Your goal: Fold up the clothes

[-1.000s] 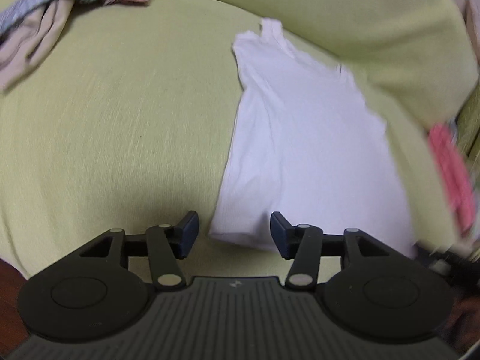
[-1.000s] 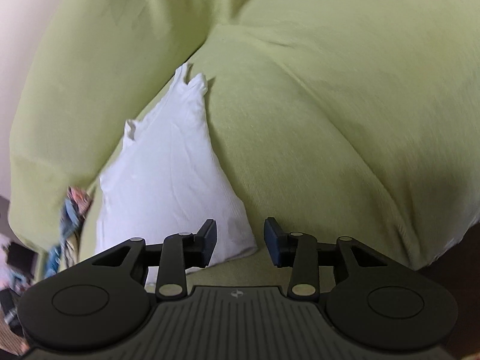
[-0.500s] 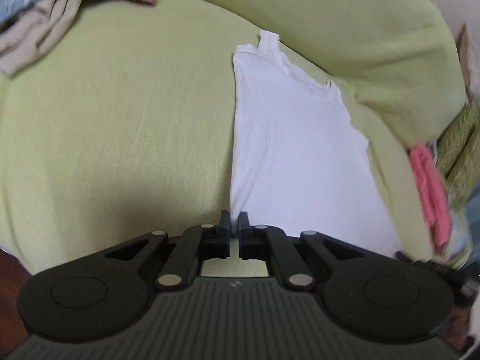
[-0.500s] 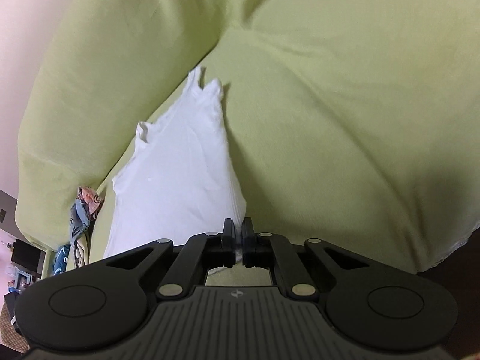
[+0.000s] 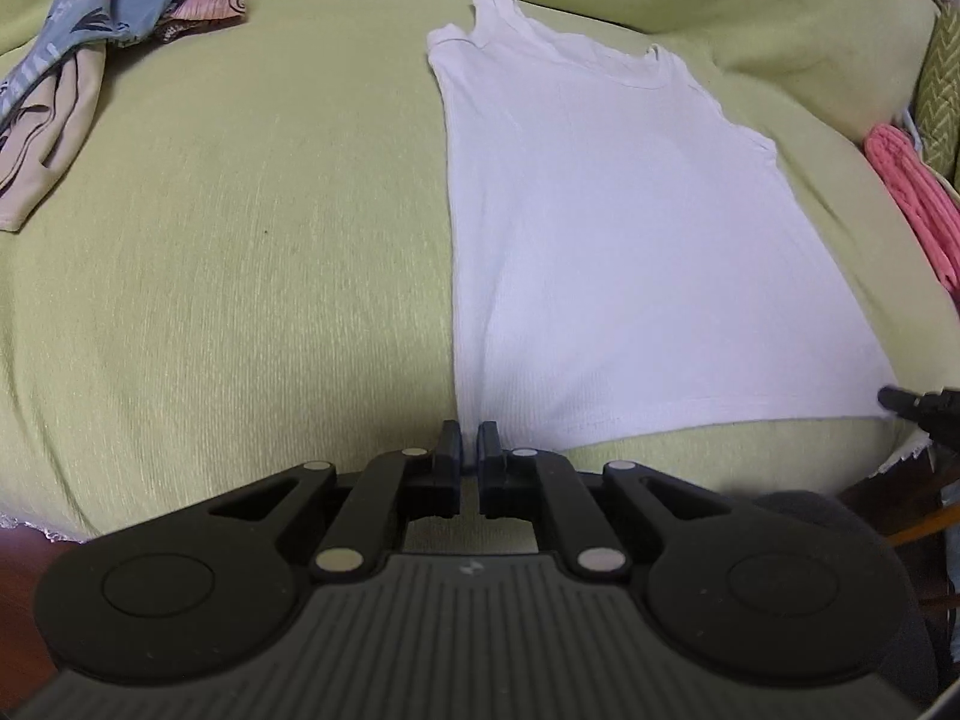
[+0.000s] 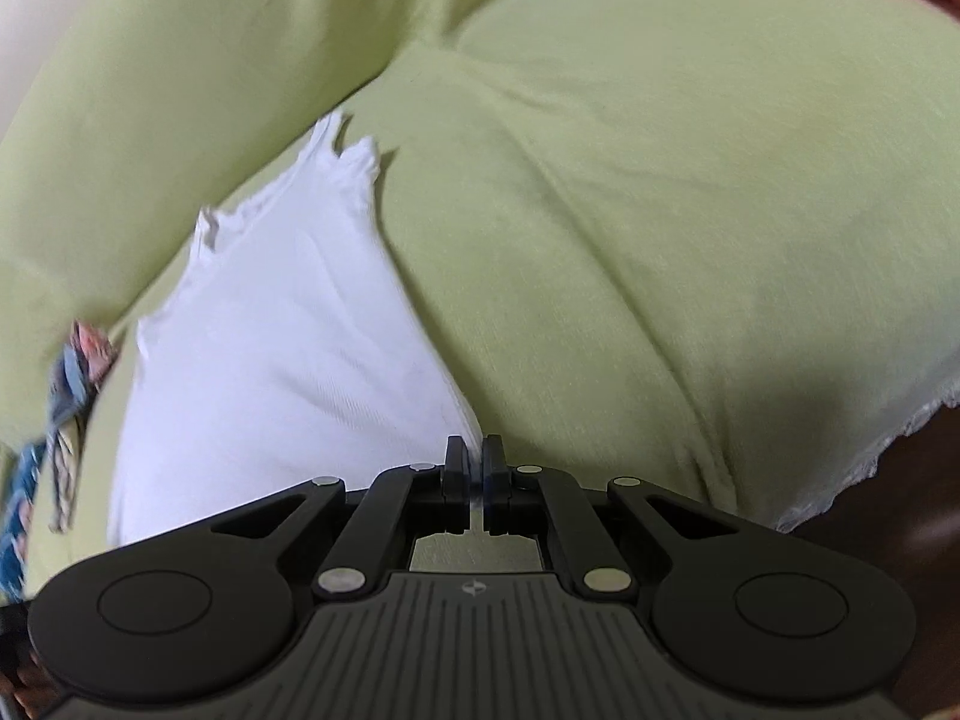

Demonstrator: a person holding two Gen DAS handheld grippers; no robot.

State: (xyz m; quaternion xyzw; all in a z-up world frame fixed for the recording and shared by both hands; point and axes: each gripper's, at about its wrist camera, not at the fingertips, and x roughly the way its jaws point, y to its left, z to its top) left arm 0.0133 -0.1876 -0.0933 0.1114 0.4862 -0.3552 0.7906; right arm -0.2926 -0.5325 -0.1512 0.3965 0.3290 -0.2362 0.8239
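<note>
Green sofa cushion (image 5: 240, 252), white tank top (image 5: 612, 240) spread flat on it, straps toward the backrest, hem toward me. A pile of patterned clothes (image 5: 108, 42) sits at the far left, something pink (image 5: 918, 198) at the right edge. Change: a second ago both my claws stood open at the hem corners; now both have snapped closed. My left claw (image 5: 470, 441) pinches the hem's left corner, with white cloth between the pads. My right claw (image 6: 474, 456) is clamped on the other hem corner, where fabric shows in the slit. So the grab looks done, and I judge that lifting the hem toward the straps comes next.
</note>
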